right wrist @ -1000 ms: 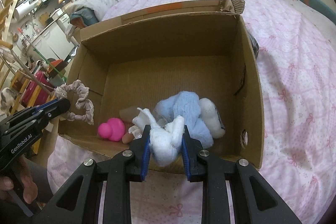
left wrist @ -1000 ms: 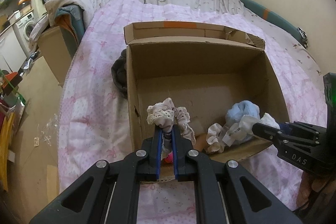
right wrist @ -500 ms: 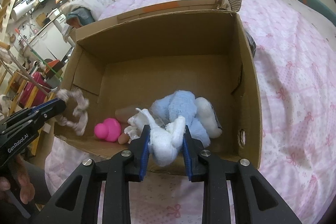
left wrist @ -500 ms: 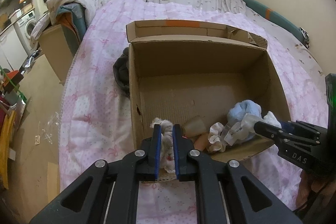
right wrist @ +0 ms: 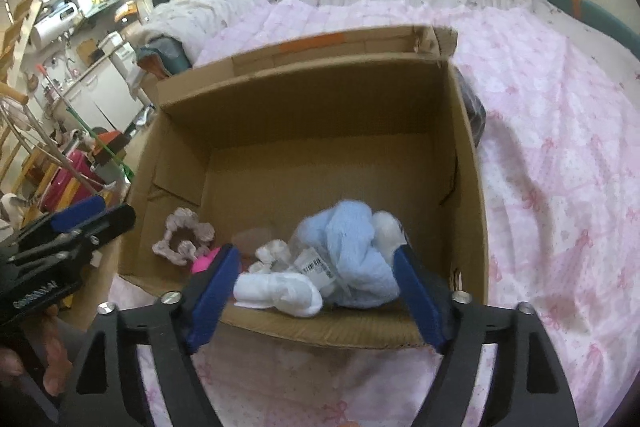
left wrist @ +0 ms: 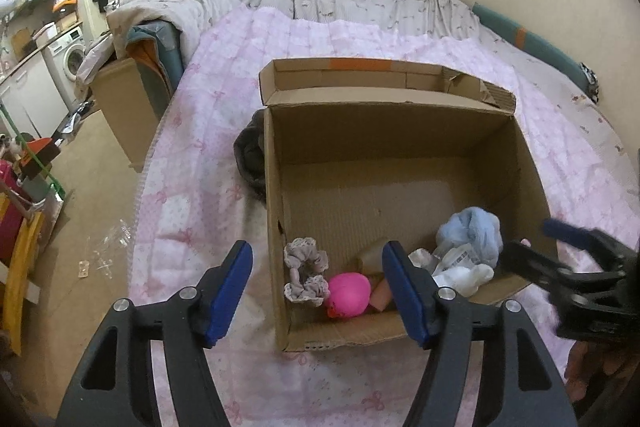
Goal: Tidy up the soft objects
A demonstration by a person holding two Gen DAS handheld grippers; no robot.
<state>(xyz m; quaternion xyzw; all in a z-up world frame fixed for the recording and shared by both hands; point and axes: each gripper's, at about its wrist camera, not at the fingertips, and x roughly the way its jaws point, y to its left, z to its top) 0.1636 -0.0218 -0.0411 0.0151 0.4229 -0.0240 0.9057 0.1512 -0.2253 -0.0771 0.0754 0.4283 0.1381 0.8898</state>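
- Left wrist view: the left gripper [left wrist: 318,287] hangs over the near edge of an open brown cardboard box [left wrist: 400,131] that sits on a pink quilted bedspread [left wrist: 200,187]. Its jaws are opening, and the blue pads [left wrist: 230,291] press on nothing.
- Between and beyond those pads, a frilly beige fabric scrunchie [left wrist: 305,277] lies released on the box floor in the near left corner, touching a bright pink rubbery ball-shaped toy [left wrist: 347,294].
- Further right in the box a fluffy light-blue soft item [left wrist: 472,233] sits against a white rolled cloth piece [left wrist: 464,275]. The right gripper [left wrist: 532,243] shows at the right edge, blurred.
- A dark grey bundle of fabric [left wrist: 250,159] lies on the bedspread against the outside of the box's left wall.
- Right wrist view: the right gripper [right wrist: 316,295] is spread wide with its jaws opening; the white rolled cloth piece [right wrist: 280,293] lies loose between them on the box floor, beside the fluffy light-blue soft item [right wrist: 352,247].
- The scrunchie [right wrist: 182,235] rests near the left wall of the box [right wrist: 304,99], and the left gripper [right wrist: 80,223] hovers just outside that wall.
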